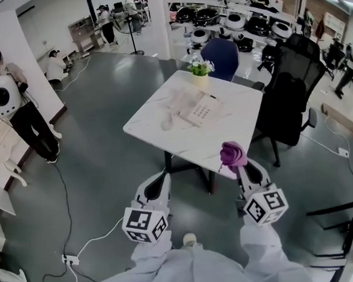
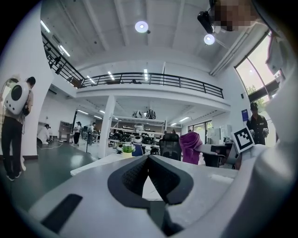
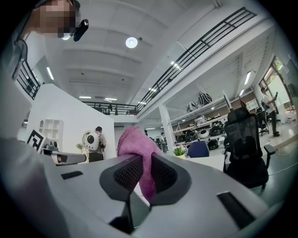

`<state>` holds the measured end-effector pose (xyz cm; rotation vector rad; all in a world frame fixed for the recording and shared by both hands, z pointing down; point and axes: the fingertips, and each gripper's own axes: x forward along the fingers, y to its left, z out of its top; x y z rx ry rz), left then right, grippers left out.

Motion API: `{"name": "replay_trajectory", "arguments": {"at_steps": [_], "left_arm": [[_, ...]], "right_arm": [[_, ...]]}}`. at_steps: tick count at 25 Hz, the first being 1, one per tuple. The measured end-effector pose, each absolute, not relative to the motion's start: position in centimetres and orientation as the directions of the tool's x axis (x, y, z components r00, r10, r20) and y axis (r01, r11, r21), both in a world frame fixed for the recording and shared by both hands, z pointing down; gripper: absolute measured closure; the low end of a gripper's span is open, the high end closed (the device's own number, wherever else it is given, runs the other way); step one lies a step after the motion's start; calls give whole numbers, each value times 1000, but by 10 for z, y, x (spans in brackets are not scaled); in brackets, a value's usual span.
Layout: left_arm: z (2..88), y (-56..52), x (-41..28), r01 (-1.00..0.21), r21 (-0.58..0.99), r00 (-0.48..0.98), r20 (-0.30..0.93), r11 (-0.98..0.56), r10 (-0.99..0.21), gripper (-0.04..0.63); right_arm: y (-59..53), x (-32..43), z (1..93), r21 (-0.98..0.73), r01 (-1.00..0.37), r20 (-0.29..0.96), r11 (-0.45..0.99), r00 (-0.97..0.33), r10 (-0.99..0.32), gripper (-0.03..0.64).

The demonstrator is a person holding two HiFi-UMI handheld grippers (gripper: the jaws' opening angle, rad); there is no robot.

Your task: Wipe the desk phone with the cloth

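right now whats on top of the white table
A desk phone and, at the far edge, a small potted plant. The tabletop beneath the phone is hidden.

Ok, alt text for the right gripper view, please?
The right gripper is shut on a pink knitted cloth that bulges above its dark ribbed jaws. Behind stand a green potted plant, a blue chair and a black mesh office chair.
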<state>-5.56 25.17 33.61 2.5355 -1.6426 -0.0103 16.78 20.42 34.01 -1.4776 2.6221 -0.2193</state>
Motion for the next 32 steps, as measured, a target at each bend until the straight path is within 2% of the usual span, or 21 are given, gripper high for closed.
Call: {"name": "replay_trajectory", "arguments": {"at_steps": [20,32], "left_arm": [[350,163,-100,-908,119,411,63,-402,-909,597],[355,63,-113,-914,113,400,75,-391,-914,597]], "right_arm": [[111,133,353,-204,-853,-4,480,-489,-872,581],[4,120,367,-232,-838,22,494,-512,-859,581]]}}
